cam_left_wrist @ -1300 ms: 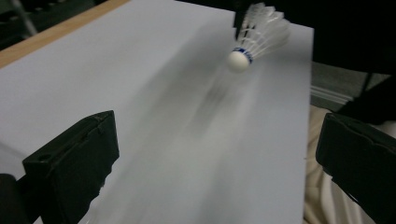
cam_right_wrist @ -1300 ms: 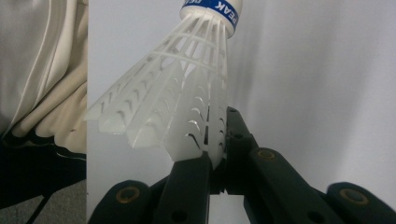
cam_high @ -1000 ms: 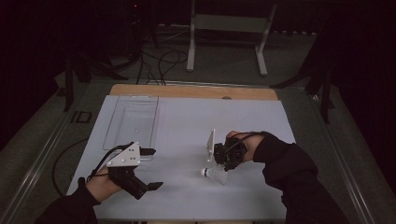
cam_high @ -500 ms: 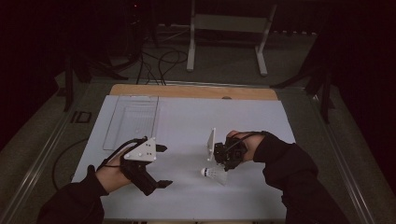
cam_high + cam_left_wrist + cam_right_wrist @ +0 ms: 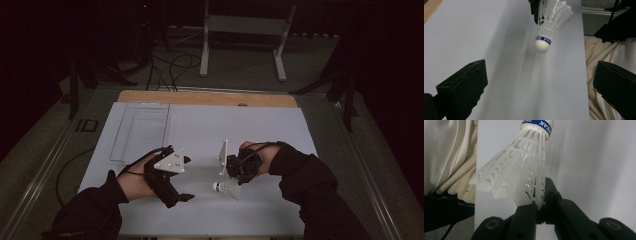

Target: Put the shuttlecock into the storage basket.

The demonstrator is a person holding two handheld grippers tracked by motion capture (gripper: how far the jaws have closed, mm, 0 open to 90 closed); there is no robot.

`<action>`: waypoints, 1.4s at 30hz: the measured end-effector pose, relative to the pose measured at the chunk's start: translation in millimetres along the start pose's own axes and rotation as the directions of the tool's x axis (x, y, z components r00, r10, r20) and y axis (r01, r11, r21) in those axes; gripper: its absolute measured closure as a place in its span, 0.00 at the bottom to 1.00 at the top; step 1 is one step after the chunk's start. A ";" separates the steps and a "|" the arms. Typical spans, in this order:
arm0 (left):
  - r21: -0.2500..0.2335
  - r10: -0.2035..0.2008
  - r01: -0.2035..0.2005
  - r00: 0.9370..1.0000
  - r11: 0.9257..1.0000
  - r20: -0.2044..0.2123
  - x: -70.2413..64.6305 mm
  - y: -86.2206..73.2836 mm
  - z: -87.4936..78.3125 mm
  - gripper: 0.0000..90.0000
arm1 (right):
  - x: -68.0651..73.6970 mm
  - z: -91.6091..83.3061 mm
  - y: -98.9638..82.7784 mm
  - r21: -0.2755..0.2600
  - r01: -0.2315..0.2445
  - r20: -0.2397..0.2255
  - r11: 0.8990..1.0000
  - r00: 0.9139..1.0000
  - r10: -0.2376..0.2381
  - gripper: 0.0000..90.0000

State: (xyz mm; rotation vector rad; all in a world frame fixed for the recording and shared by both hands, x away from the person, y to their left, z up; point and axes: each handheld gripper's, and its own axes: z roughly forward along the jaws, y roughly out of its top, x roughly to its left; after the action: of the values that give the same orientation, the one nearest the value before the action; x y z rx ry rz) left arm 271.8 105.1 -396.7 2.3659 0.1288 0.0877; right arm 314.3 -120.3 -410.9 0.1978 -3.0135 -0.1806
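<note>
The right tool [image 5: 235, 181] is clenched on the feather skirt of the white shuttlecock [image 5: 227, 188], which hangs just above the white bench [image 5: 200, 130] with its cork end pointing to the left tool [image 5: 182, 192]. The left tool is released, its jaws wide apart, near the shuttlecock but not touching it.

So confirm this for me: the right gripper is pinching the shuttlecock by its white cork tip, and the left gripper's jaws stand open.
Not quite. The right gripper is shut on the feather skirt of the shuttlecock, at the skirt's edge, not on the cork tip, which hangs free. The right gripper view shows this. The left gripper does have its jaws open.
</note>
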 end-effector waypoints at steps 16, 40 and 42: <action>0.079 0.061 -0.070 0.992 0.994 0.108 3.3 21.2 27.1 0.00 | 5.3 2.7 7.7 -0.011 0.028 -0.003 1.000 1.000 -0.028 0.99; 0.099 0.121 -0.134 0.985 0.986 0.123 3.0 18.7 42.1 0.37 | 7.9 -3.2 2.6 -0.124 0.032 0.010 0.992 0.999 -0.031 1.00; 0.101 0.125 -0.139 0.983 0.985 0.132 2.7 19.1 43.4 0.41 | 7.6 -3.7 2.3 -0.121 0.034 0.015 0.992 0.999 -0.032 1.00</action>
State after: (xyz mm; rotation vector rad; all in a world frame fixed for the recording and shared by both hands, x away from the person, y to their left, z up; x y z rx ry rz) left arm 280.2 61.8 -414.2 2.4808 -0.0865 -0.0041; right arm 307.0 -119.5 -406.1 0.2357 -3.0013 -0.3684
